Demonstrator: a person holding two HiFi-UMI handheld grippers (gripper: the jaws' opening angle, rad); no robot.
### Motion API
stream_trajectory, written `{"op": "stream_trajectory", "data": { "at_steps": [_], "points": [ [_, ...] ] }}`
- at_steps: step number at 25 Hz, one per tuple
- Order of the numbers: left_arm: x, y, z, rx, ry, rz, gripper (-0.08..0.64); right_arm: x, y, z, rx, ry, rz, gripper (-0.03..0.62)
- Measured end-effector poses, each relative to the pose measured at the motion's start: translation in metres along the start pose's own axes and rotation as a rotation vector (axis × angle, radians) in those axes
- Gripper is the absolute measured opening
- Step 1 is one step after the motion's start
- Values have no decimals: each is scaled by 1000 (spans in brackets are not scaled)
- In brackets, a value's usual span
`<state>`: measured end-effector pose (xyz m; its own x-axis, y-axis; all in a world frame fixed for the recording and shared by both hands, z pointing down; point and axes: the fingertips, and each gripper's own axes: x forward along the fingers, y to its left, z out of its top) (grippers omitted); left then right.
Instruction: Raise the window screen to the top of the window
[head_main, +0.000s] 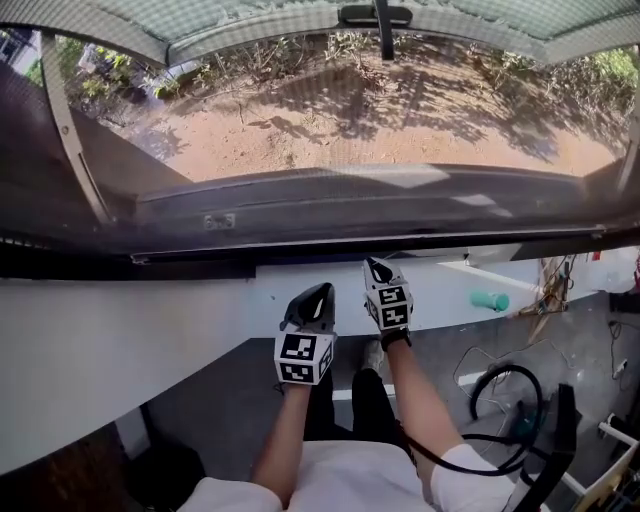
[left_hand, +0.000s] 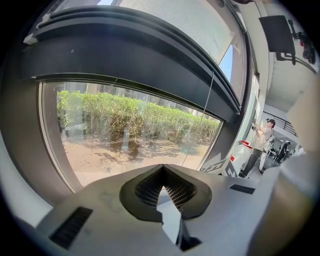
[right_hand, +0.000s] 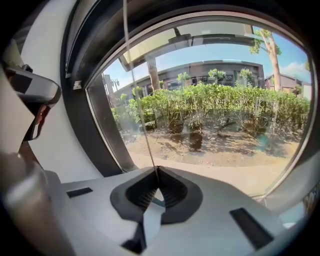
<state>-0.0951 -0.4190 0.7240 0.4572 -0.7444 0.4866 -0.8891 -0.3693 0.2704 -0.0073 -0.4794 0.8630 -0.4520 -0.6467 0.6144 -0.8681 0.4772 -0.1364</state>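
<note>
Okay so the window screen (head_main: 250, 18) is sitting way up at the top edge of the window (head_main: 350, 205), with its bottom bar and little black handle (head_main: 375, 15) tucked under the upper frame. Both grippers are down low by the window's bottom edge, over the white ledge (head_main: 150, 330). The left gripper (head_main: 322, 292) has its jaws pressed together on nothing, while the right gripper (head_main: 375, 266) just beside it looks pinched tight on a thin cord (right_hand: 142, 116) that hangs from up top.
</note>
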Motion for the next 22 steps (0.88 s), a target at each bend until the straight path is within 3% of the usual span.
{"op": "stream_trajectory", "data": {
  "at_steps": [5,11,22],
  "points": [
    [2,-4,-6,-10,10,-15,0,5,3,-18,-14,12,14,-8],
    [8,-18,-13,1,22,-48,0,0,11,-25,-54,-70,0,-9],
    [5,-27,-30,-10,46,-64,0,-8,12,-37,14,-61,-3,-8]
  ]
}}
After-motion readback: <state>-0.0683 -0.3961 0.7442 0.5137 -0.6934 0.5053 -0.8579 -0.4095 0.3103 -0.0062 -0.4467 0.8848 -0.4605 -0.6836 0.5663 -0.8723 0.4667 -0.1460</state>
